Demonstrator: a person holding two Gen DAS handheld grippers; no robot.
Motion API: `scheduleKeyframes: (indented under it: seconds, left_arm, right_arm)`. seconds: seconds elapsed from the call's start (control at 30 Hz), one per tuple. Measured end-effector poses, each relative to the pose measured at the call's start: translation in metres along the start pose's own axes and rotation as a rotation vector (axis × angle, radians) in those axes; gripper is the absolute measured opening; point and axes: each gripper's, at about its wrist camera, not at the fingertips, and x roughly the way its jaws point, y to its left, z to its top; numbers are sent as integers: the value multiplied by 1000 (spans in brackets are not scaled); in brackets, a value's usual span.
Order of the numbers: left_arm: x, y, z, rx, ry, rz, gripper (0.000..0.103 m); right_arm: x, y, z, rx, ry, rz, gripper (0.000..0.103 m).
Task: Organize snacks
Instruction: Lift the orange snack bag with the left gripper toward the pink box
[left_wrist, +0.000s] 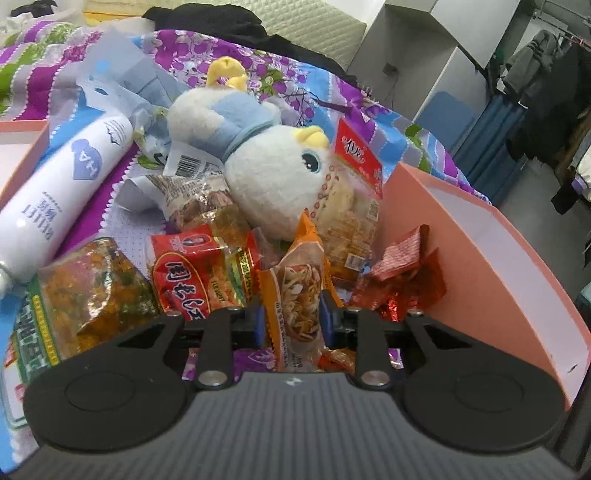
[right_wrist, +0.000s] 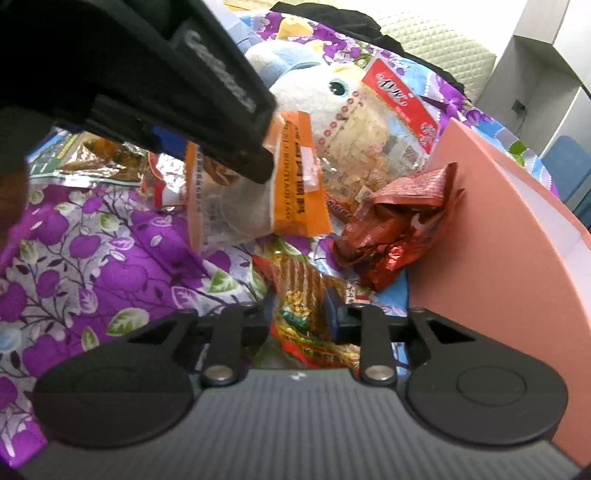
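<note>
The orange pack stands up between the blue pads of the left claw. The pads press on both its sides, so the left claw is holding it. In the right view the same pack hangs lifted off the quilt, with the dark body of the left claw above it.

The right claw is closed on a yellow and red pack that lies low on the quilt. Its blue pad touches the side of the pack.

Just beside the orange pack lie a red pack and a green pack. A crumpled red wrapper lies against the outside of the pink box. The box stands at the right, and what shows of its inside is a bare white wall. I cannot see its floor.

Behind the packs lies a white and blue toy bird. A clear bag with a red top leans on the bird. A white bottle lies on its side at the left. Part of another pink box shows at the far left. I cannot tell what is in it.
</note>
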Motion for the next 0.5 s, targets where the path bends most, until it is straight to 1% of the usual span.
scheduleKeyframes:
  seconds: [0.17,0.27,0.4,0.5]
  left_arm:
    - [-26,-3,-1,-16,-11,39,31]
    - [-44,-7,-3,-34,-18,59,31]
    - [-71,-13,-8,-44,-34,97,31]
    - [-90,-20,-15,-49,-39,113,31]
  right_arm:
    - [-22,-3,-3,2,-29,-24,14]
    - [-39,-12,-3,39,-47,-19,10]
    - [-65,-24,-3,96,-75,0,9]
    - [-83,-32,-6,146,-90,47,9]
